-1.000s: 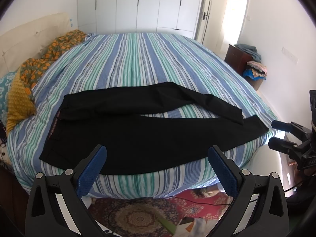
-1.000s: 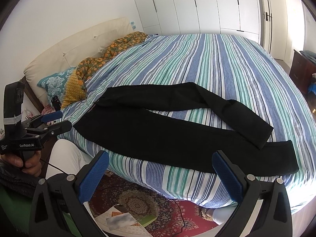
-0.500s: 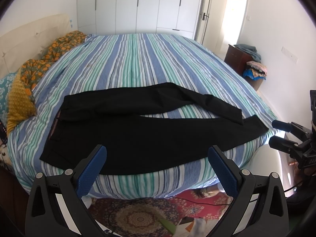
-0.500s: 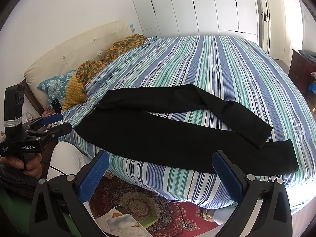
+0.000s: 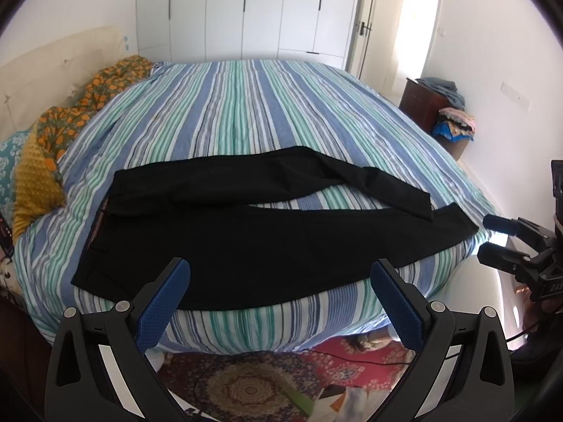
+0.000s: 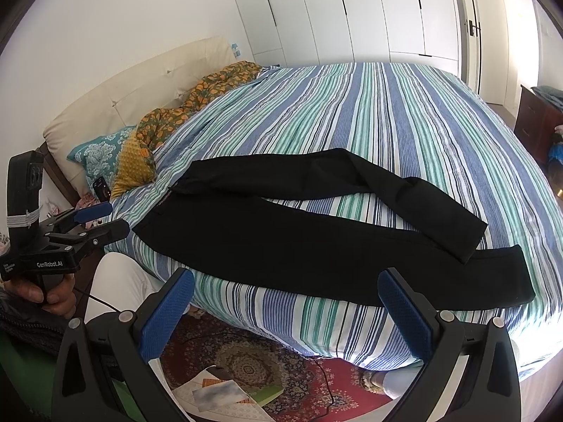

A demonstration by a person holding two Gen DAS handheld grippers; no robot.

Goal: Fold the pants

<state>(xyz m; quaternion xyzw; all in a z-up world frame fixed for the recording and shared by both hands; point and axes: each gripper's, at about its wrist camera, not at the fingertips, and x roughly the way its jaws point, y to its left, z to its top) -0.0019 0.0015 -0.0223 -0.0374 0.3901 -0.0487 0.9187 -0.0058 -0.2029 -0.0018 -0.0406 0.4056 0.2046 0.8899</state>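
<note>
Both grippers idle, holding nothing. Left gripper [image 5: 279, 297]: fingers spread wide, blue pads [image 5: 162, 308] facing each other, hovering off the near edge of the bed [image 5: 246, 105]. Right gripper [image 6: 286, 307]: same, fingers wide apart, also off the near bed edge.

Black pants [image 5: 253, 232] lie flat on the striped bedspread, just ahead of both grippers, not touched by either. From the left gripper: waistband ahead-left, legs run off to the right, hems ahead-right near the bed's right edge. The nearer leg lies along the bed edge, slightly overhanging it. The farther leg bends and angles back down, its hem overlapping the nearer leg close to that leg's hem. A strip of bedspread shows between the two legs.

From the right gripper: pants [image 6: 316, 239] waistband ahead-left, hems ahead-right, the crossed-over hem just beyond its right finger.

In the right wrist view the left gripper shows at far left, held in a hand [image 6: 45, 290], tips pointed at the waistband corner, near it but apart. In the left wrist view the right gripper shows at far right, tips near the nearer leg's hem, not touching.

Patterned rug [image 6: 253, 369] on the floor below both grippers. Pillows [image 6: 102, 154] beyond the waistband, far left.
</note>
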